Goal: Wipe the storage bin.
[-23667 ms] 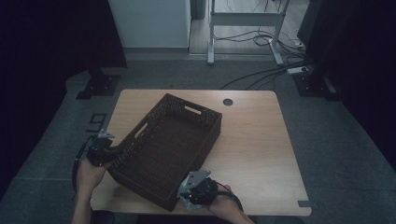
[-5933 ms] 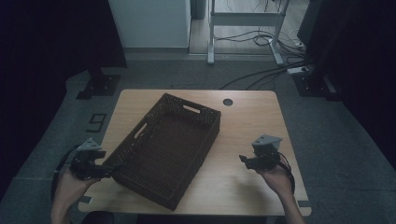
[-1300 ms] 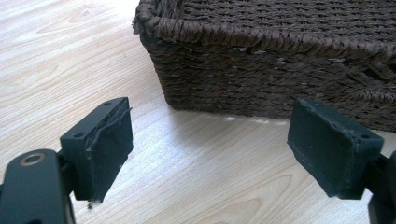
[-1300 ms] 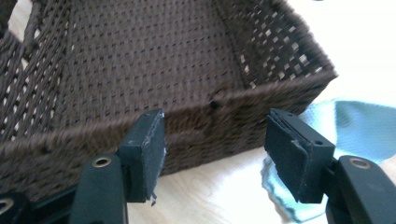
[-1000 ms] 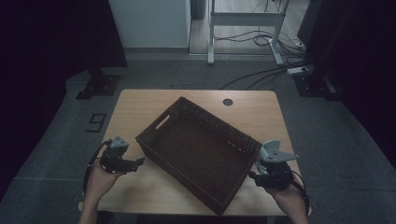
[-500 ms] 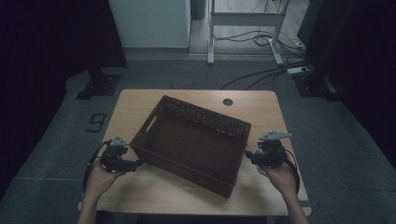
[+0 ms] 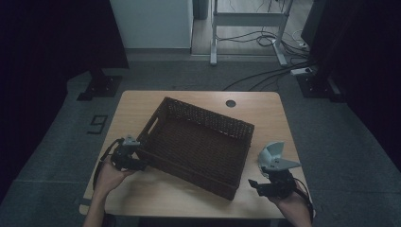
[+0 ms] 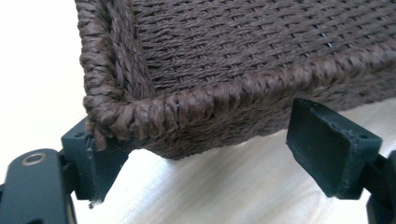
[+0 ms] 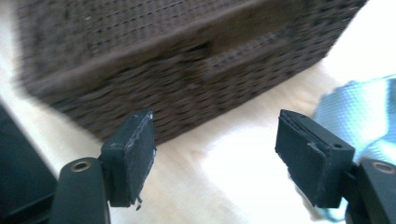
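Note:
A dark brown woven basket (image 7: 208, 119) lies slantwise on the pale wooden table (image 7: 265, 109), with nothing in it. My left gripper (image 7: 140, 161) is at its near left corner. In the left gripper view the corner's rim (image 8: 210, 100) sits between the open jaws (image 8: 210, 158); it rests against the left pad (image 8: 93, 161), while the right pad (image 8: 329, 144) stands apart from it. My right gripper (image 7: 255, 186) is near the table's front right, off the basket. Its jaws (image 9: 217, 154) have just been opening, with nothing between them, and face the basket's side wall (image 9: 196, 79).
A round cable hole (image 7: 230, 103) marks the table's far edge. Grey carpet, cables (image 7: 265, 75) and stand feet lie beyond the table. A pale blue textured patch (image 9: 364, 116) shows at the right of the right gripper view; I cannot tell what it is.
Over the last second the basket turned counter-clockwise, its right end swinging away from me. The right gripper went in to the basket's right end, then drew back toward the front edge. The left hand stayed put.

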Available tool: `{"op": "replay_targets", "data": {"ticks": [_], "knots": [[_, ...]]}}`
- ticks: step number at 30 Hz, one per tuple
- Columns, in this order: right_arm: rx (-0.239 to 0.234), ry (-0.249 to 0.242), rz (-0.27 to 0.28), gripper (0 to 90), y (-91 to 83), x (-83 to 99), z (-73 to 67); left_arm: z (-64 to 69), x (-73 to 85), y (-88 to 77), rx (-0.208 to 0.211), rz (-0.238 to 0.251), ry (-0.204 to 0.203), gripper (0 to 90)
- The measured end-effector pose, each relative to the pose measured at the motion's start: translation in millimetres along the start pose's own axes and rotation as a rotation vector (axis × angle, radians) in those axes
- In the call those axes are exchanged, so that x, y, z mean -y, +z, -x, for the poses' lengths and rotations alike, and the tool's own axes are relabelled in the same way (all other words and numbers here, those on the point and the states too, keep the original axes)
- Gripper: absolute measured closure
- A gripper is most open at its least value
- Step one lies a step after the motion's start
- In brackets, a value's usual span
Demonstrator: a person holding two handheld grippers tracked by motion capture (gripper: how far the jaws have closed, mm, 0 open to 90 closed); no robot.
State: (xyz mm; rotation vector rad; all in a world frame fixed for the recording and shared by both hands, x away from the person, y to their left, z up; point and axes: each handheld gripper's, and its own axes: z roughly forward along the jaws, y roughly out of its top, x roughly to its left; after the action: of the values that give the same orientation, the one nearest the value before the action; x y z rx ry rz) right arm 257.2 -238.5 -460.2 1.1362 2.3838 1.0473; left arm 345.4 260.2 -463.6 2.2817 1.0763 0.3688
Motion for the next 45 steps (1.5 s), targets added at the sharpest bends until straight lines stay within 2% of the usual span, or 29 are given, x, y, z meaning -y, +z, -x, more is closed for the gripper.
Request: {"op": "replay_targets", "data": {"ticks": [3,5,9,11,12,15,17,18,19,22,24,25,32,39,45], "knots": [[-0.022,-0.017,-0.009,25.8,-0.9,4.1,-6.0,4.7,1.9,-2.5,0.008,-0.001,-0.002,16.2],[-0.061,-0.041,-0.022,24.5,-1.4,10.3,-14.3,14.5,4.7,-5.1,-0.003,-0.022,0.029,16.2],[-0.081,-0.051,-0.026,26.2,3.1,12.8,-21.2,28.4,6.7,-8.6,-0.011,-0.051,0.063,16.3],[-0.078,-0.054,-0.027,28.7,5.3,11.5,-21.7,30.9,6.6,-9.2,-0.023,-0.059,0.073,18.6],[-0.070,-0.053,-0.023,31.9,7.8,9.9,-22.0,32.3,6.1,-9.7,-0.042,-0.064,0.073,18.6],[-0.078,-0.034,-0.017,44.9,16.8,0.7,-19.2,28.2,4.6,-9.7,-0.060,-0.045,0.037,29.7],[-0.067,-0.039,-0.018,47.7,18.1,-1.2,-19.9,27.2,4.8,-9.8,-0.063,-0.042,0.038,35.3],[-0.046,-0.046,-0.018,50.1,18.4,-2.7,-20.4,26.5,5.0,-9.9,-0.068,-0.037,0.037,35.3],[-0.014,-0.042,-0.024,51.1,19.4,-5.8,-18.0,25.9,4.8,-10.0,-0.070,-0.034,0.030,41.1],[0.003,-0.025,-0.017,53.9,24.0,-9.8,-8.6,26.2,1.8,-7.8,-0.084,-0.030,0.030,45.2],[0.007,-0.020,-0.017,55.1,25.6,-11.6,-5.2,26.6,0.3,-6.6,-0.085,-0.028,0.028,46.1],[0.025,-0.012,-0.013,57.0,29.7,-15.6,1.9,27.3,-3.5,-4.0,-0.097,-0.033,0.035,46.8],[0.067,0.042,-0.002,60.8,45.0,-30.4,30.2,25.0,-17.0,5.9,-0.098,-0.032,0.028,49.3],[0.118,0.049,-0.012,63.0,59.1,-47.5,47.9,18.3,-25.5,13.5,-0.101,-0.027,0.049,50.8],[0.130,0.076,-0.015,62.8,71.5,-60.7,62.1,8.7,-35.4,23.7,-0.110,-0.004,0.021,50.9]]}}
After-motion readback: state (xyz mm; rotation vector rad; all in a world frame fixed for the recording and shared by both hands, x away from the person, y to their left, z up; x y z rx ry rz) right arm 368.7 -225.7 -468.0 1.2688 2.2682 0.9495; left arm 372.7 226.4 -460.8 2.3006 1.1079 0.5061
